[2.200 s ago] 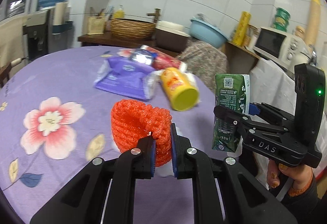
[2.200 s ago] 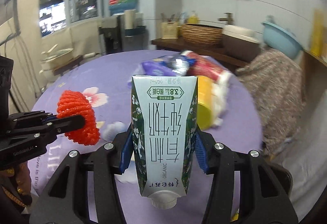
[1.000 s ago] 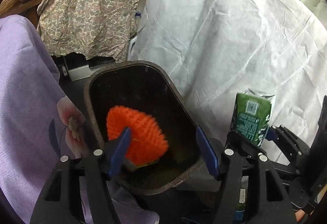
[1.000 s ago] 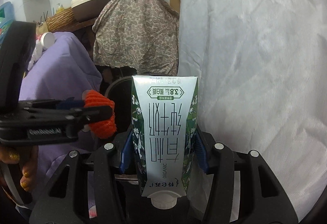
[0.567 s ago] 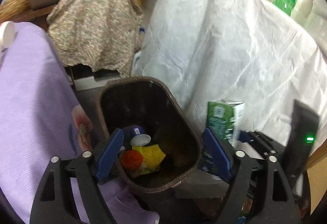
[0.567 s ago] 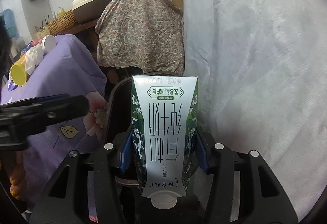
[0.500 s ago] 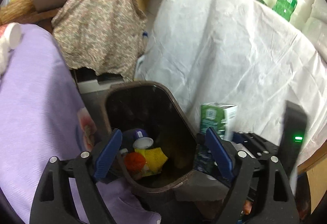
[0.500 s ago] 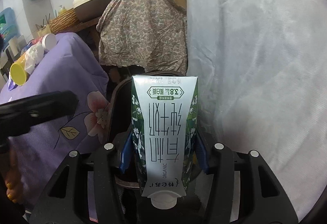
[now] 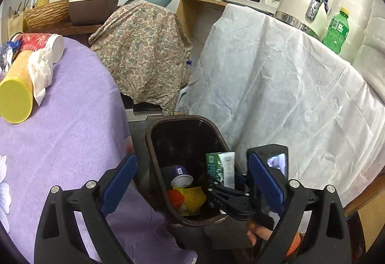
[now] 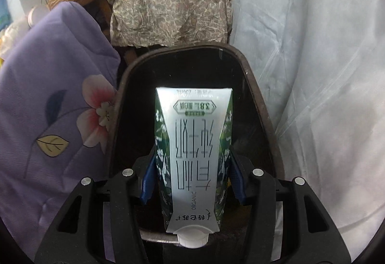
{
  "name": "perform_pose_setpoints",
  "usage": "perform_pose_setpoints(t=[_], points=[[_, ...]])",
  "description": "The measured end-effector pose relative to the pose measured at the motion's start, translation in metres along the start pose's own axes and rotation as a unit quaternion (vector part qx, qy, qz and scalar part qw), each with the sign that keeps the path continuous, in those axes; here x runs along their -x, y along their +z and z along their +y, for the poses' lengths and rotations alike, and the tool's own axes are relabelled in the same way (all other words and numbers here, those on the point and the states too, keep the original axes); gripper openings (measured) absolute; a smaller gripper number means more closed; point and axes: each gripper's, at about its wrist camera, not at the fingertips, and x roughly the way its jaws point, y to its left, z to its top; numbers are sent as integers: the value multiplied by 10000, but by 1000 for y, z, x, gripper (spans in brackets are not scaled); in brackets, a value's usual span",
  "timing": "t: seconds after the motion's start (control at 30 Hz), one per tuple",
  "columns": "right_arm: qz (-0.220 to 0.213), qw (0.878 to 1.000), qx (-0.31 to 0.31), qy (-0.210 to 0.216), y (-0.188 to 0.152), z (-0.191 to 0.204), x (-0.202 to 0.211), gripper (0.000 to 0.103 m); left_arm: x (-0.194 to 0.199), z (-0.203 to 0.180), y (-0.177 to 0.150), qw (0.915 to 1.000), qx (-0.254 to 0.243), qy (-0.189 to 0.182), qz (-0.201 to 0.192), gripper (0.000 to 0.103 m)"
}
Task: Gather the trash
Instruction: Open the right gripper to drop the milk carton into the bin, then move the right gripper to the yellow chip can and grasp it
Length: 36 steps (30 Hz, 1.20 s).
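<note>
Holding my right gripper (image 10: 192, 184) over the dark trash bin (image 10: 259, 105), I keep the milk carton (image 10: 195, 155) clamped between its blue pads, cap toward me, with the carton's far end above the bin's mouth. My left gripper (image 9: 192, 182) has nothing between its jaws, which are opening wide above the bin, where an orange net (image 9: 176, 199), a yellow net (image 9: 193, 195) and a cup (image 9: 181, 181) lie. The bin stands on the floor between the purple flowered tablecloth (image 9: 60, 138) and a white sheet (image 9: 288, 95), with a paisley cloth (image 9: 144, 47) behind.
</note>
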Motion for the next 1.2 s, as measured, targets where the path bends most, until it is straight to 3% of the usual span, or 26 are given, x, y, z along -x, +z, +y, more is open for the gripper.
perform_pose_setpoints(t=[0.37,0.47,0.87,1.2], points=[[307,9994,51,-137,7,13,-27,54,12,4,-12,10000,-17,55,64,94],[347,9994,3,-68,5,15,-28,81,20,5,-12,10000,-13,73,-2,94],[14,10000,69,16,1,26,19,82,58,12,-9,9993,22,111,-345,97],[-476,9980,132,393,17,54,76,83,95,49,-15,9967,289,539,-543,97]])
